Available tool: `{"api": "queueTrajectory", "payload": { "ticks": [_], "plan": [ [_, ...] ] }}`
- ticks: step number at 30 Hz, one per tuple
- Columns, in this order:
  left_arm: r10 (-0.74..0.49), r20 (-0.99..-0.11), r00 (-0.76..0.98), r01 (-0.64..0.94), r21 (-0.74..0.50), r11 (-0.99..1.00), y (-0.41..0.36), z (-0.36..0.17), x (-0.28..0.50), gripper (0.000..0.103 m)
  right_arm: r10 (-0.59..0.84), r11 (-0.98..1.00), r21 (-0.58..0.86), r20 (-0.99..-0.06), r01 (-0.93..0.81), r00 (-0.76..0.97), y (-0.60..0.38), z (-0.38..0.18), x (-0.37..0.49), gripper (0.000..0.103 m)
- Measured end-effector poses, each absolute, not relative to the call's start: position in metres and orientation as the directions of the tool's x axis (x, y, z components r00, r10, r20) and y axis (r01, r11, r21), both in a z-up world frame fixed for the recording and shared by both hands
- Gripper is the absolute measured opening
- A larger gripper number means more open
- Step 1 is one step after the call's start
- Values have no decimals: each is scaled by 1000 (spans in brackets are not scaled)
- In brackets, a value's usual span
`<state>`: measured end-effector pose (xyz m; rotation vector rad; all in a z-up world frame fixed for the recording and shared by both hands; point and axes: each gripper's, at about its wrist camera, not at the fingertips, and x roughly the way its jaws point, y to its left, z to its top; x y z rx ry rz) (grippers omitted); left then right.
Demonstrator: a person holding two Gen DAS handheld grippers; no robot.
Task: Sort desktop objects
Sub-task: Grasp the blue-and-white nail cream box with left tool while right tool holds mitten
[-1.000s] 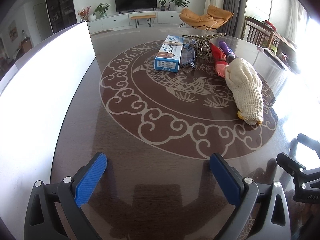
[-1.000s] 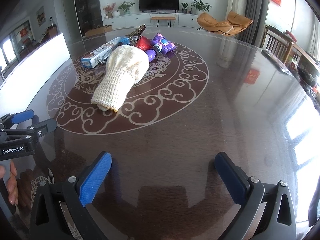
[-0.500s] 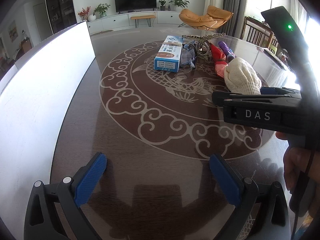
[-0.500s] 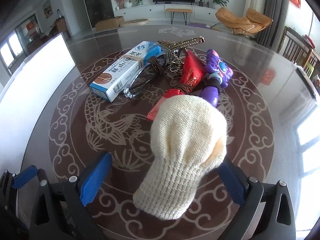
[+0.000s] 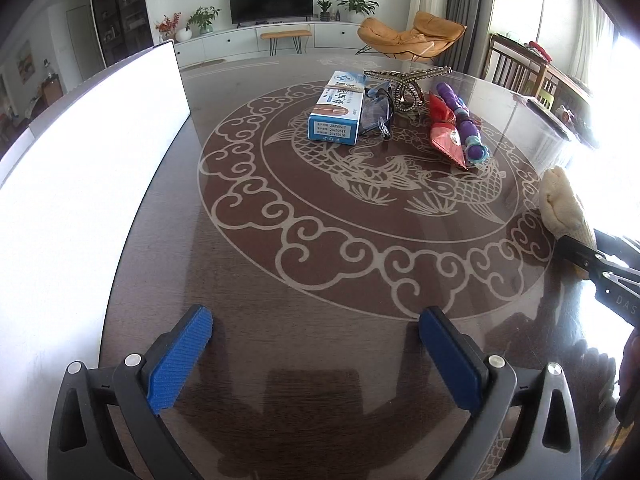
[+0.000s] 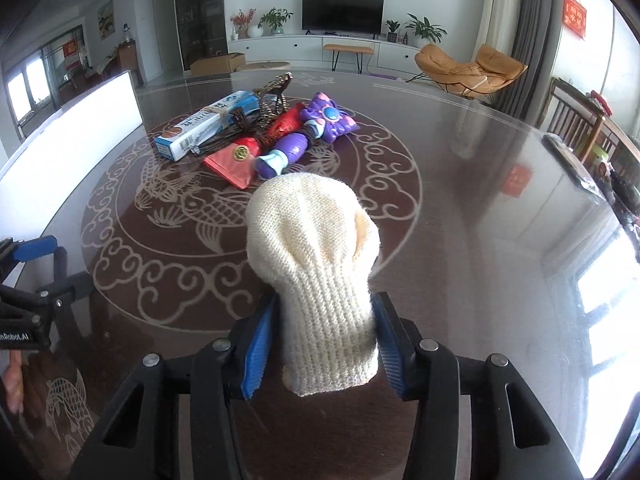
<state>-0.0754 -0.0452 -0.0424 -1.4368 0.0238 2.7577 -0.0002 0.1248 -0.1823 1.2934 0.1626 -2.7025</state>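
Note:
My right gripper is shut on the cuff of a cream knitted glove and holds it off the table; the glove also shows at the right edge of the left wrist view. My left gripper is open and empty over the near part of the dark table. Farther back lie a blue and white box, a dark hair claw, a red packet and a purple toy.
A large white bin wall stands along the table's left side. The left gripper shows at the left edge of the right wrist view. Wooden chairs stand at the table's far right.
My right gripper has closed on the glove's cuff, lifted it and drawn it back toward the table's right side. The left gripper has not moved.

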Motion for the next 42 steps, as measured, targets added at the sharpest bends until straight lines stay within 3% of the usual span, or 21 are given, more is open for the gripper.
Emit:
{"api": "queueTrajectory", "payload": {
  "ticks": [3,7,9,11,18,42],
  "plan": [
    [16,-819,-573,-33,4,-999,-45,-42,-75,103,-68,-992,-14,-788,128,-612,148,-184,1,69],
    [7,-821,-572,-19,5,-1000,-45,-42,-75,103,-85,-992,13,-795,123,-601,152,-185,-1,81],
    [5,-826,-564,-16,4,-1000,-46,-42,-82,103,-79,-990,-7,-805,142,-588,146,-188,-2,95],
    [2,-831,-557,-8,3,-1000,-50,-43,-95,103,-82,-991,2,-809,137,-582,148,-189,-2,98],
    [-49,-846,-531,87,3,-996,-63,-43,-164,103,-78,-991,0,-813,135,-578,146,-191,-4,102],
    [16,-858,-513,-97,40,-994,-15,-36,-312,103,-81,-991,2,-814,136,-575,145,-191,-5,103]
  ]
}}
